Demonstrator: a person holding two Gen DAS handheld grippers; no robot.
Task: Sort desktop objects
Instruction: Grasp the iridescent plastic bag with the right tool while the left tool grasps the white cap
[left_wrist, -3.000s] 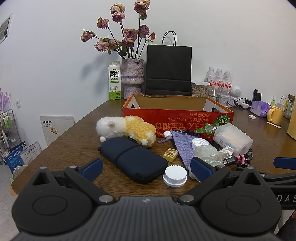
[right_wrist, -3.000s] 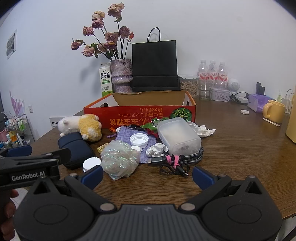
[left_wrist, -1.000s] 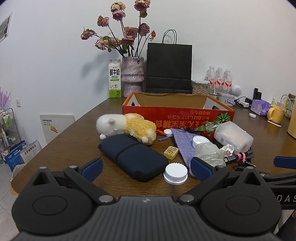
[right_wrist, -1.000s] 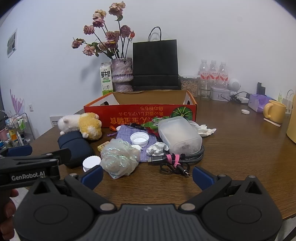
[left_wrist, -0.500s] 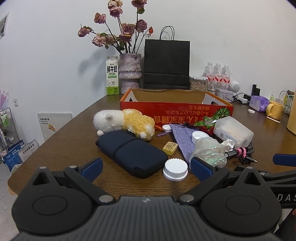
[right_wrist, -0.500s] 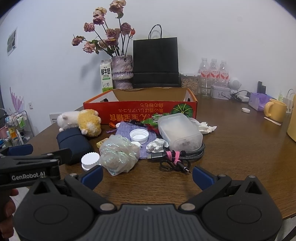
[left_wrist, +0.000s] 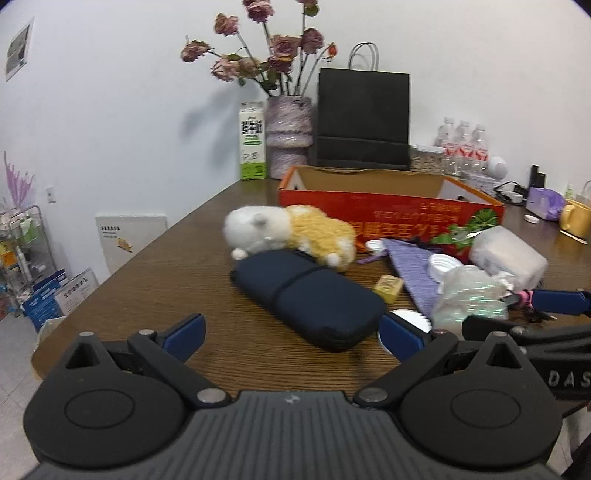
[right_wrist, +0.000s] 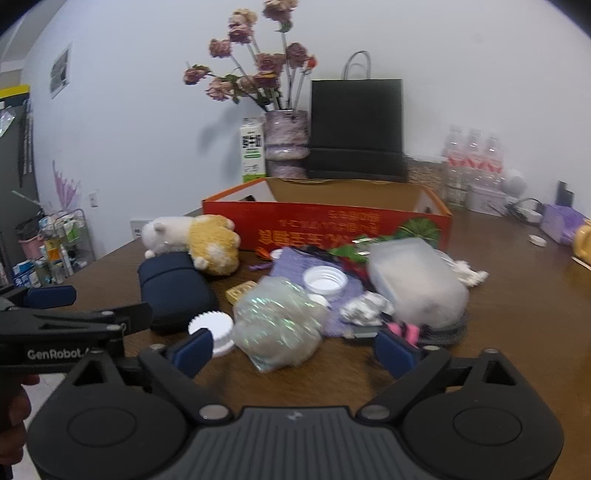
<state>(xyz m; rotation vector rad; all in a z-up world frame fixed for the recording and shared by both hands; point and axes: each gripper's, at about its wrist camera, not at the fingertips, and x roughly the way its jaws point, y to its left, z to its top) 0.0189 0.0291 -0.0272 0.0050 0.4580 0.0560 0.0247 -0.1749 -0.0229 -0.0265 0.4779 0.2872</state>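
Two hand-held grippers hover low over a brown wooden counter (left_wrist: 177, 266), neither holding anything: the left hand-held gripper (left_wrist: 291, 332) has its blue pads spread wide with the near end of a navy zip case (left_wrist: 306, 291) ahead between them, and the right hand-held gripper (right_wrist: 293, 350) is equally wide, its pads flanking a crumpled iridescent plastic bag (right_wrist: 277, 325). Largest among the clutter is an open red cardboard box (left_wrist: 388, 210), standing behind the pile toward the wall. In front of it the navy zip case lies flat, with a white-and-yellow plush toy (left_wrist: 288, 230) resting against its far end. To the right sits a frosted plastic container (right_wrist: 413, 280) lying on a coiled braided cable (right_wrist: 443, 332), and a purple cloth (right_wrist: 317, 273) spread under a white open lid (right_wrist: 325, 280). The plastic bag lies at the near edge of the cloth. A ribbed white bottle cap (right_wrist: 210, 328) stands just beside the case and the bag, and a small yellow block (left_wrist: 388, 286) lies between case and cloth.
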